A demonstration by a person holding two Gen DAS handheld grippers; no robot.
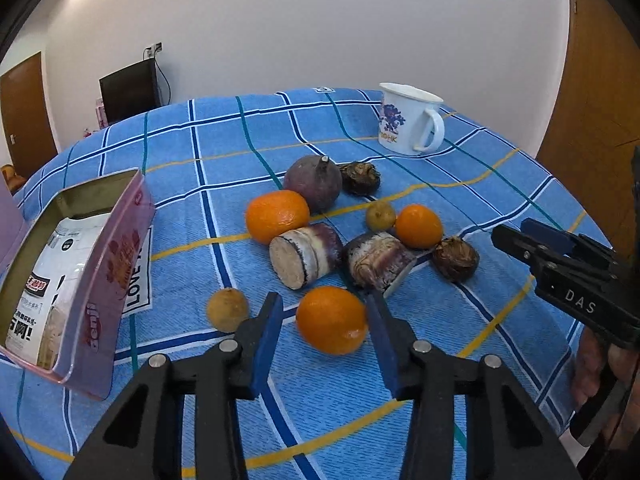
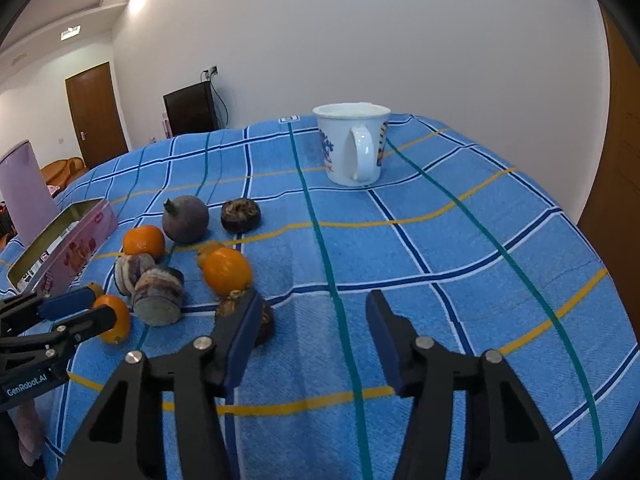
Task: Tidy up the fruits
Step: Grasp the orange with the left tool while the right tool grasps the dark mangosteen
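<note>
Fruits lie in a heap on the blue checked cloth (image 1: 400,364). The nearest orange (image 1: 332,320) sits between the blue pads of my left gripper (image 1: 323,300), which is open; a gap shows at the left pad (image 1: 266,336). Behind it are two cut purple-skinned pieces (image 1: 306,256), two more oranges (image 1: 277,215), a round purple fruit (image 1: 314,184), dark brown fruits (image 1: 456,258) and small tan fruits (image 1: 227,309). My right gripper (image 2: 313,296) is open over bare cloth, with a dark brown fruit (image 2: 266,322) just behind its left finger. In the right wrist view, the left gripper (image 2: 104,302) reaches around the orange (image 2: 116,322).
An open pink tin (image 1: 106,280) holding a white packet stands at the left, close to the left gripper. A white mug (image 2: 352,144) with a blue print stands at the back of the table. Bare cloth stretches to the right of the heap. The right gripper (image 1: 516,232) enters from the right.
</note>
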